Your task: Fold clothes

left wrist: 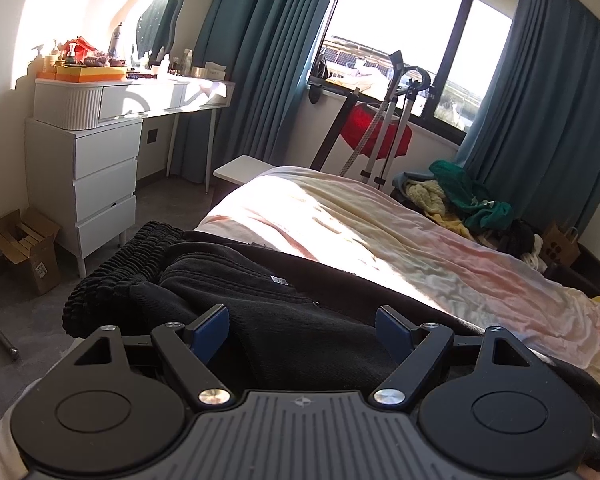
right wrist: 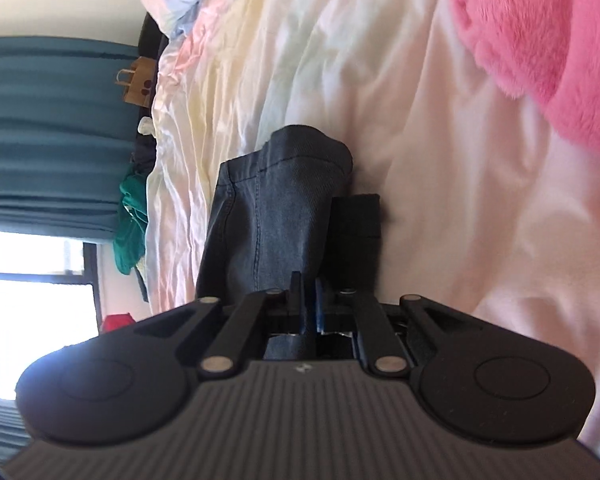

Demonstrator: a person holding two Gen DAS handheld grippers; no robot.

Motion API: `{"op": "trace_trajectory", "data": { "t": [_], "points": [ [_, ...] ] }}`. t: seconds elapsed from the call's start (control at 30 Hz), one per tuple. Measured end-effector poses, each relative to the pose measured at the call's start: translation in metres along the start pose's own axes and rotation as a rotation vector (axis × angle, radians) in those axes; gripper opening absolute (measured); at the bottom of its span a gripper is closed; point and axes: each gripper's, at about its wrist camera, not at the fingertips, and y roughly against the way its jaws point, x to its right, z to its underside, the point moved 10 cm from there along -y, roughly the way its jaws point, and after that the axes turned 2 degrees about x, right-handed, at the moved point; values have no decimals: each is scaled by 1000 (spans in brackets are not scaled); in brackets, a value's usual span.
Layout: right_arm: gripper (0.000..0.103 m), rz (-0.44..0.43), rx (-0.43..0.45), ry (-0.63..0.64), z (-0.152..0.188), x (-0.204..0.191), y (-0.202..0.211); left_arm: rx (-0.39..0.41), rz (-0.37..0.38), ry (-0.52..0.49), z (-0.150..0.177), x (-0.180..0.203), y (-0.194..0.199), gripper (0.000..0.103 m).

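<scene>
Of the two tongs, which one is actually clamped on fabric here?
The right tongs: its jaws are shut on the dark trouser leg. The left tongs hang wide open above the black trousers, gripping nothing.

The left gripper (left wrist: 302,334) has a grey ribbed body with a small round mark near its front edge. Two big black round discs sit on each side. Black arms with shiny silver screws lead forward to two black fingers (left wrist: 210,326) with blue pads. The right gripper (right wrist: 309,304) looks the same: grey ribs, black discs, silver screws, blue pads
</scene>
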Motion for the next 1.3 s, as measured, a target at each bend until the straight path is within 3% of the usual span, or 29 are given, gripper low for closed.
{"op": "trace_trajectory", "data": {
  "t": [0.1,0.13,0.23,0.4,0.57,0.63,0.73,0.77,1.07,1.2,1.23,1.27,1.3],
  "points": [
    [11,-1,-16,-23,0,4,2,-10,-5,2,1,-2,-2,82],
    [20,6,-31,-44,0,8,-1,-10,-6,-1,1,-3,-2,82],
    [63,30,-78,-131,4,21,-10,-5,-17,-26,2,-4,-2,82],
    [65,38,-27,-103,-1,17,-4,-12,-19,-33,2,-4,-9,82],
    [61,88,16,-110,-7,26,3,-17,-26,-56,4,-4,-16,82],
    [53,132,13,-68,-9,29,-1,-22,-24,-55,5,-4,-20,82],
    [30,189,3,-80,-9,40,-8,-26,-21,-47,4,-4,-24,82],
    [29,196,2,-91,-10,43,-9,-28,-21,-44,4,-5,-25,82],
    [33,87,-47,-139,-3,39,-28,-41,-22,-49,7,-9,-31,82],
    [32,48,-3,-98,-9,25,-33,-37,-22,-49,6,-9,-31,82],
    [27,35,19,-66,-12,19,-32,-35,-22,-49,6,-9,-30,82],
    [13,23,42,-20,-16,11,-31,-34,-22,-48,6,-10,-29,82],
    [9,14,57,10,-18,6,-29,-33,-21,-48,6,-10,-29,82]
  ]
}}
